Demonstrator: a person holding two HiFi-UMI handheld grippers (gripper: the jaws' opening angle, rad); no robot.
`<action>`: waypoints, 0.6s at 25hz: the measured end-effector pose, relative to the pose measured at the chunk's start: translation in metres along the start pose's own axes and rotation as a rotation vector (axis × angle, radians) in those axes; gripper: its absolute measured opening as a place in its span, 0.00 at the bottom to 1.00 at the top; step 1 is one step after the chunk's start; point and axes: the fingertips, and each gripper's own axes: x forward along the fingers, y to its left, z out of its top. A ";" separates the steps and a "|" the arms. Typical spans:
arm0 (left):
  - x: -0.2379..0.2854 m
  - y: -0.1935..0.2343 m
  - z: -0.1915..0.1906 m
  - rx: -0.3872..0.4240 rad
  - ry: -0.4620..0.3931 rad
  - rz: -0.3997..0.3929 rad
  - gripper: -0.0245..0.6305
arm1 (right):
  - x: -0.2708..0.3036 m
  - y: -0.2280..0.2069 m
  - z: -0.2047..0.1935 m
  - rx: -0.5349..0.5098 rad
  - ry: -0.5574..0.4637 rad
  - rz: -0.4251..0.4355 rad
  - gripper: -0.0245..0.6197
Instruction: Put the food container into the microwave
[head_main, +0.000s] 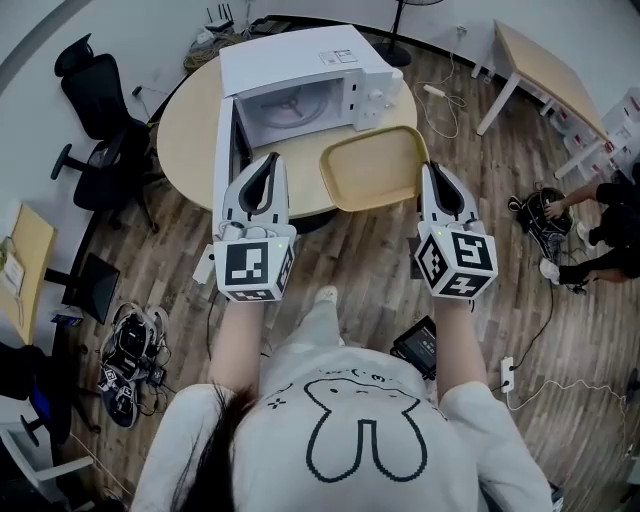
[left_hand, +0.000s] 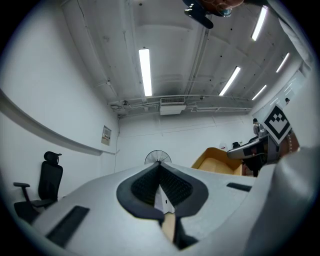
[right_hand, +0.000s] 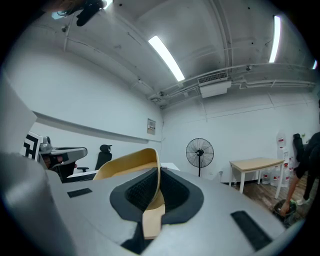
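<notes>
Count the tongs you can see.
2: left tongs, shut and empty, left of the food container near the microwave; right tongs shut on the container's right rim. None seem hidden.

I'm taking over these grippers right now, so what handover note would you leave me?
Left gripper: shut, empty.
Right gripper: shut on the right rim of the shallow tan plastic food container.
Container is held before the white microwave, door open, on the round wooden table.
Done: container gripped, door open.
Left: put it inside.
</notes>
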 end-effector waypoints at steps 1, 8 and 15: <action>0.003 -0.001 0.001 0.002 -0.003 -0.003 0.05 | 0.001 -0.002 0.000 0.002 -0.002 -0.002 0.10; 0.025 -0.008 0.000 0.012 -0.010 -0.009 0.05 | 0.014 -0.021 0.003 0.021 -0.021 -0.014 0.10; 0.054 0.006 -0.025 -0.005 0.024 0.047 0.05 | 0.055 -0.035 -0.011 0.027 0.004 0.019 0.10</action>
